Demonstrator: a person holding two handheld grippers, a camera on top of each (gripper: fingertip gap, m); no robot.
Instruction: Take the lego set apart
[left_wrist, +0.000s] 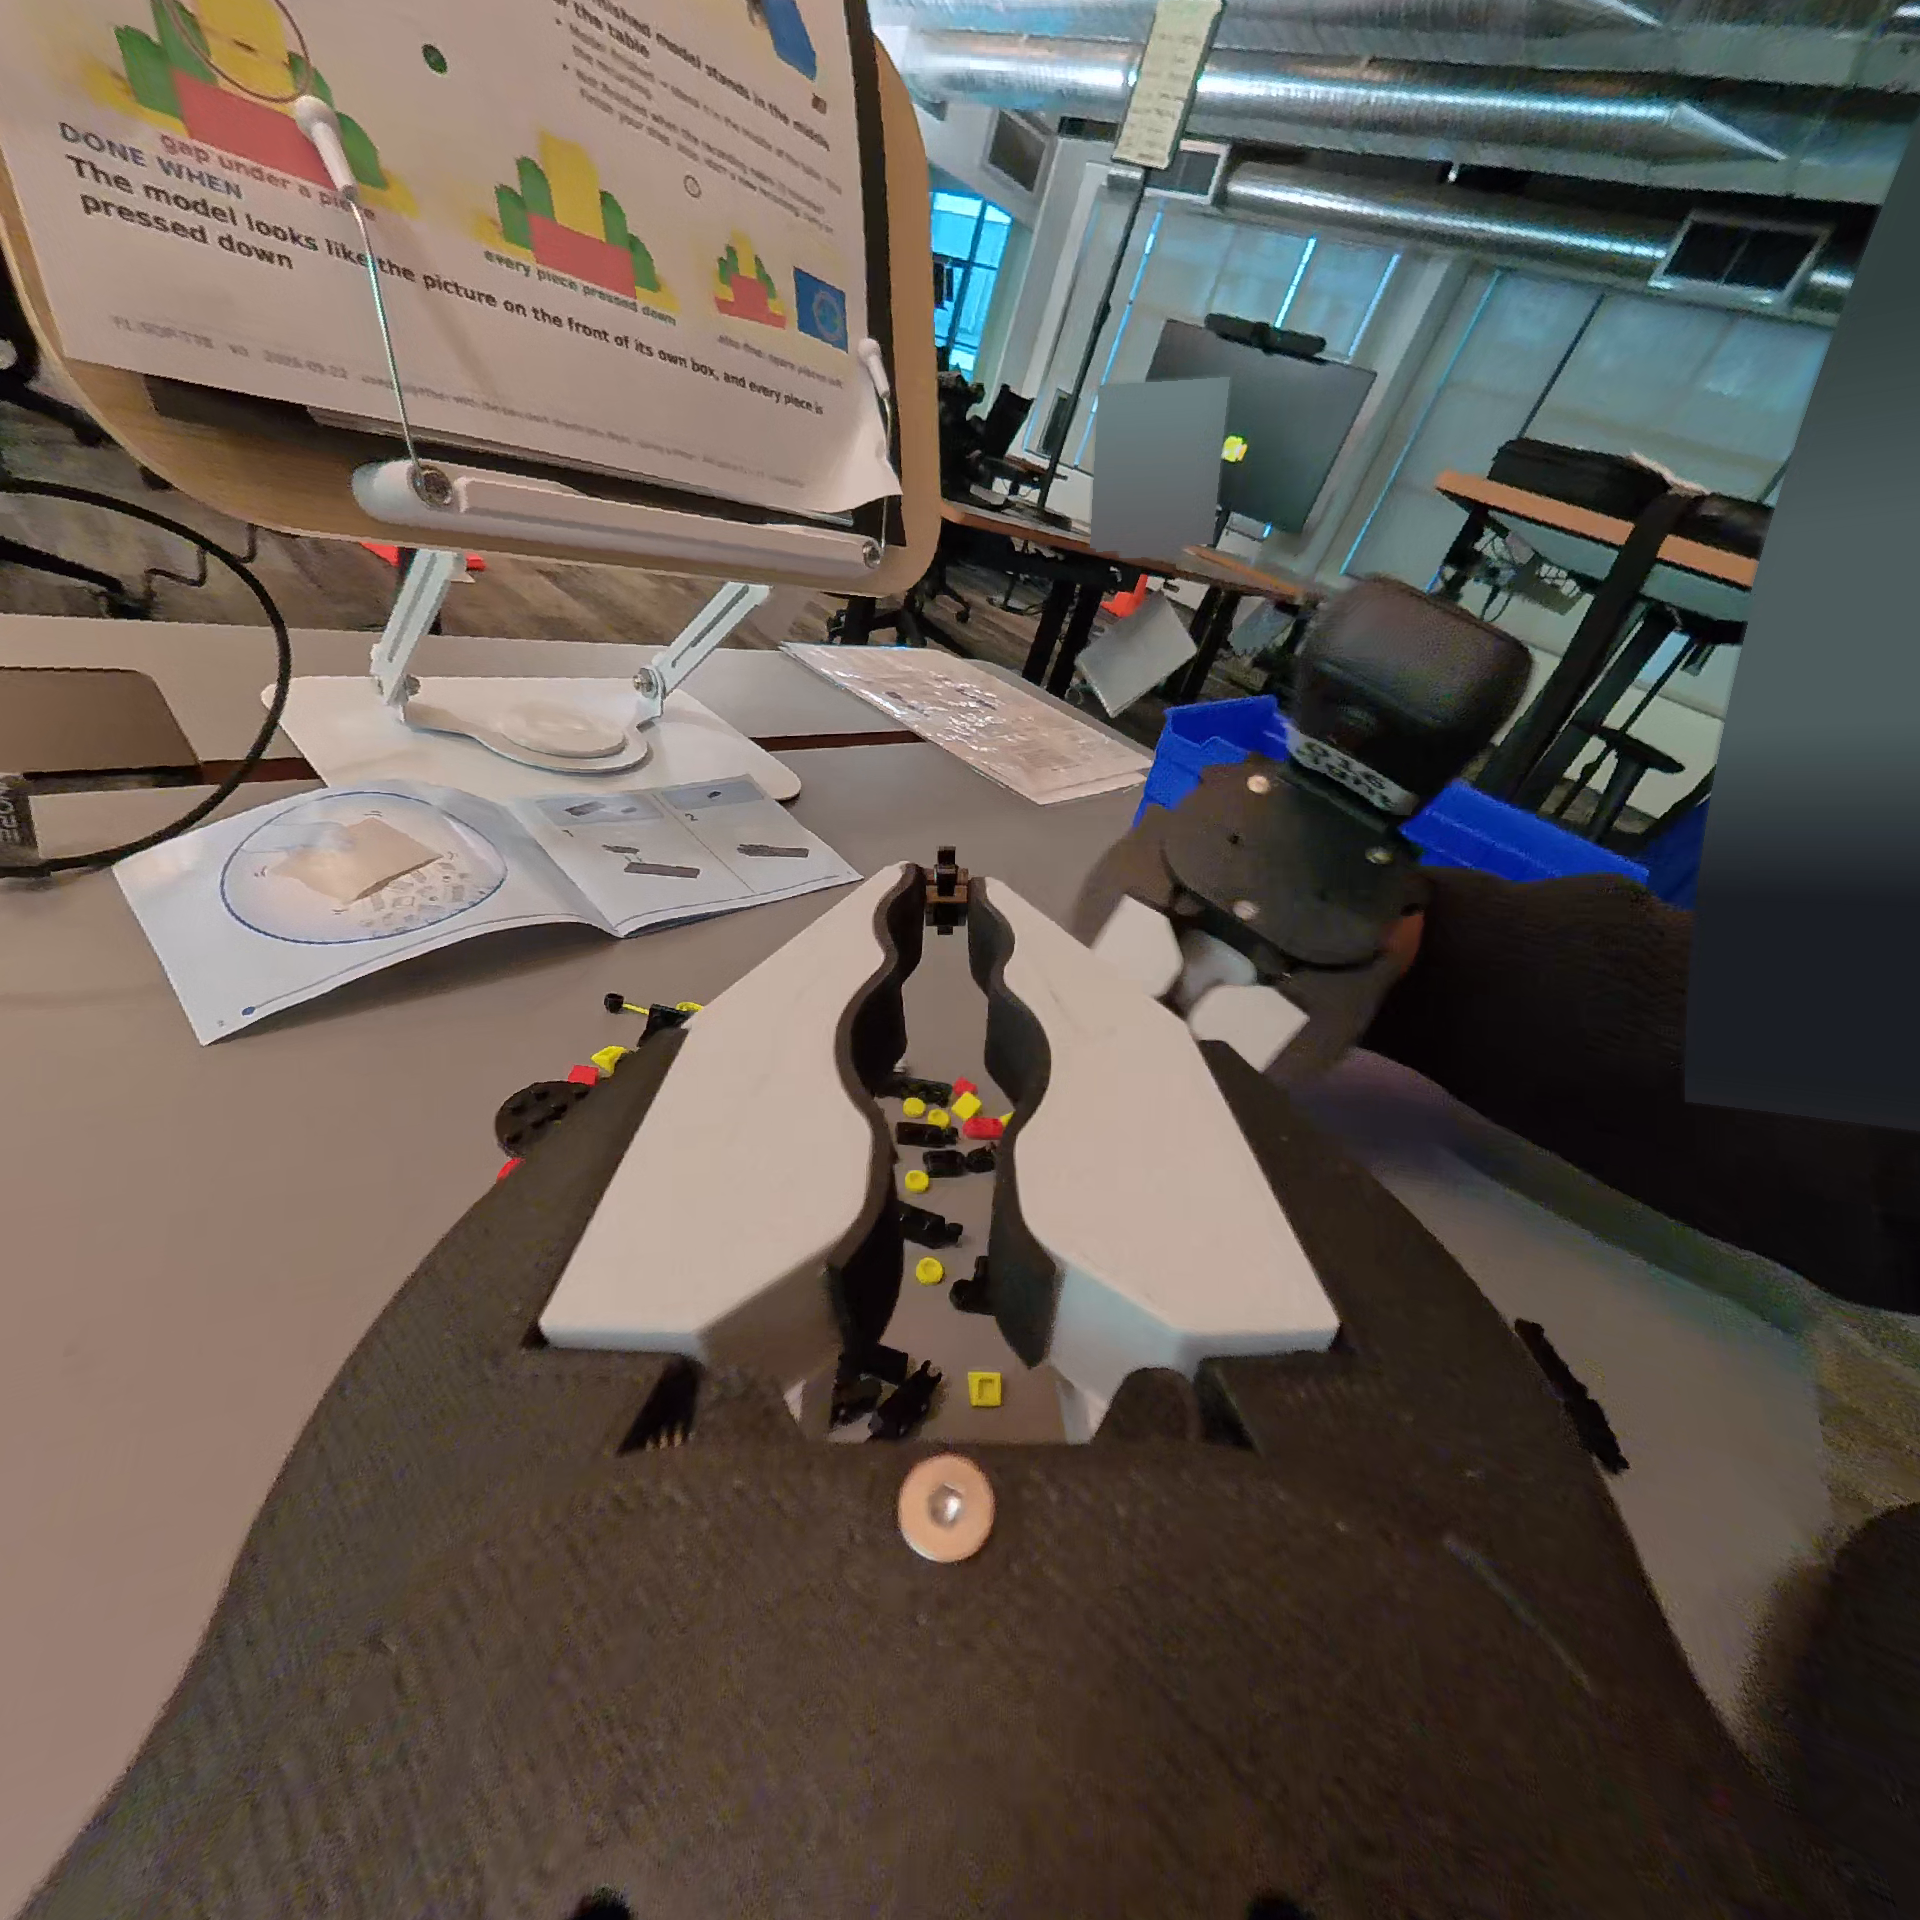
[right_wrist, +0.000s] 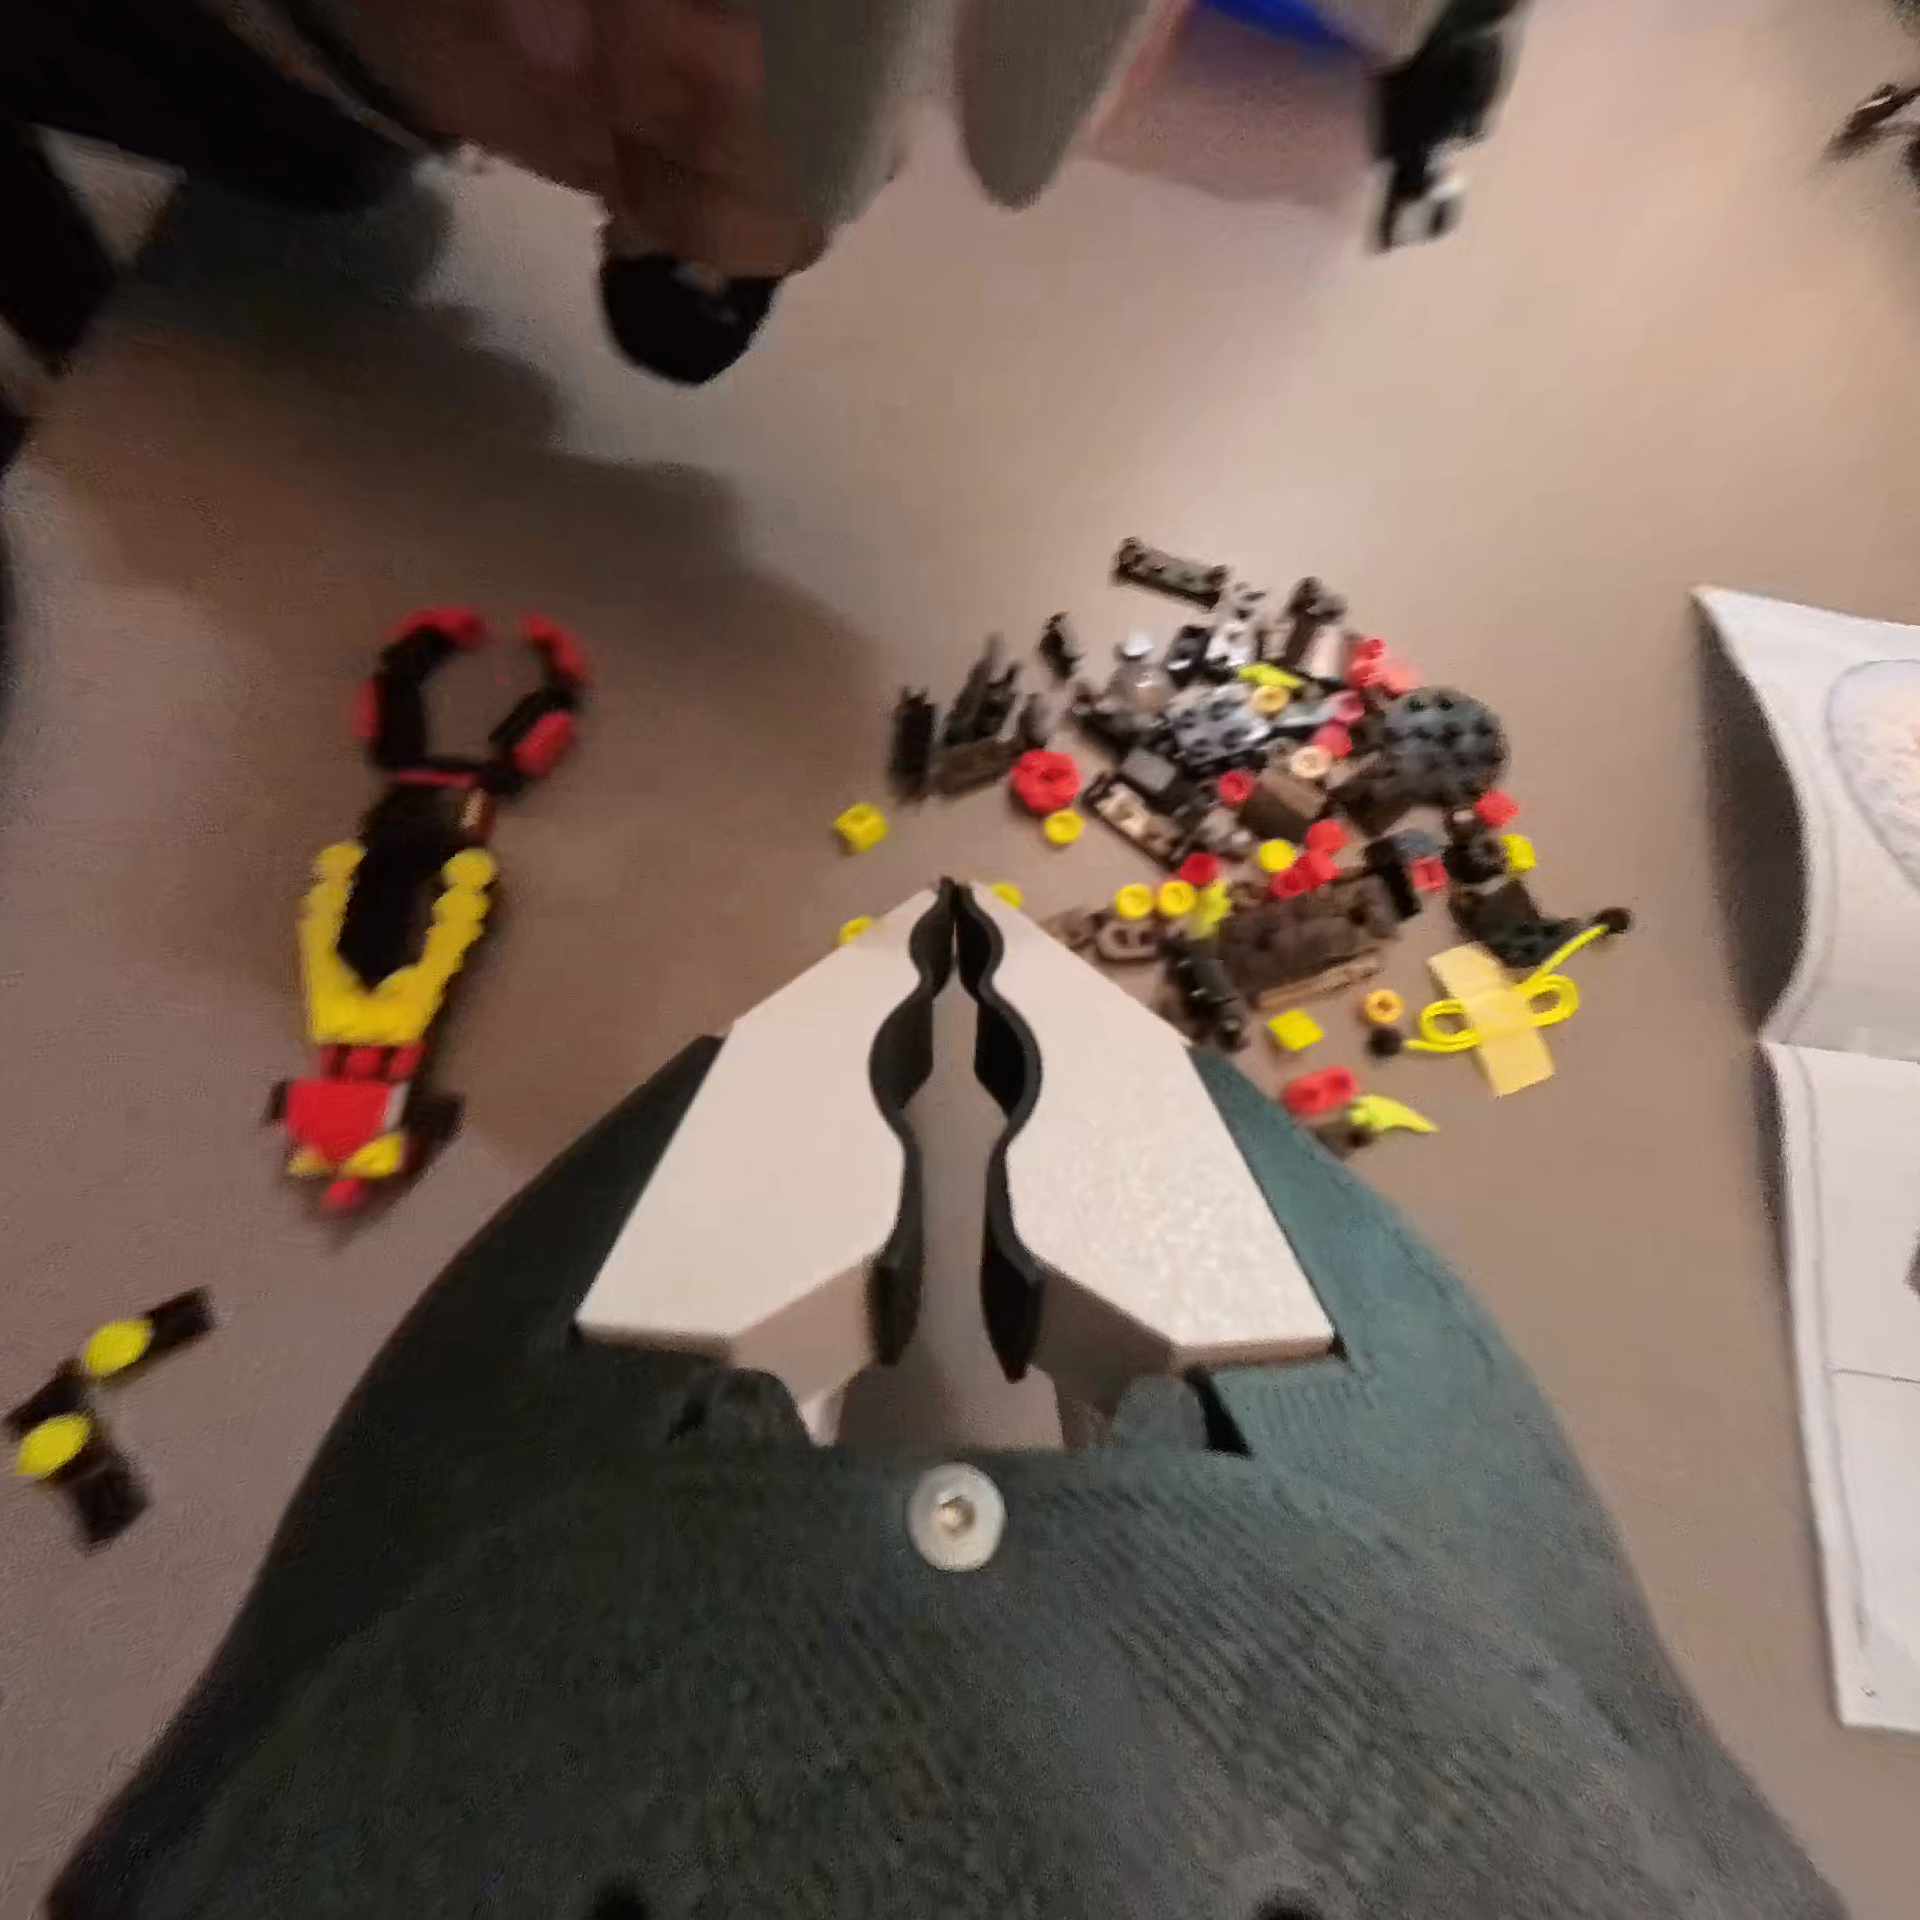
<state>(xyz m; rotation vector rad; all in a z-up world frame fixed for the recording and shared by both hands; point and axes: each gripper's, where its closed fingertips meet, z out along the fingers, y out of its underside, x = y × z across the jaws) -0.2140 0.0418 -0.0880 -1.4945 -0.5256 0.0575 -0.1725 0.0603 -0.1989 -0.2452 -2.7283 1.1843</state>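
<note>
My left gripper (left_wrist: 945, 883) is shut on a small black and brown lego piece (left_wrist: 943, 871) and holds it above the table. Loose black, yellow and red pieces (left_wrist: 935, 1153) show on the table through the gap between its fingers. My right gripper (right_wrist: 951, 896) points down at the table, shut, with nothing seen between its tips. It also shows in the left wrist view (left_wrist: 1195, 987), held by a dark-sleeved hand. A part-built red, yellow and black lego model (right_wrist: 390, 914) lies to its left. A pile of loose pieces (right_wrist: 1278, 831) lies to its right.
A small black and yellow sub-piece (right_wrist: 94, 1403) lies at lower left. An open instruction booklet (left_wrist: 468, 883) lies on the grey table (left_wrist: 208, 1195), also seen at the right (right_wrist: 1849, 1195). A document stand (left_wrist: 520, 717), a blue bin (left_wrist: 1507, 821) and a black cable (left_wrist: 260, 644) stand behind. The tips of one gripper are about 12 cm away from the tips of the other.
</note>
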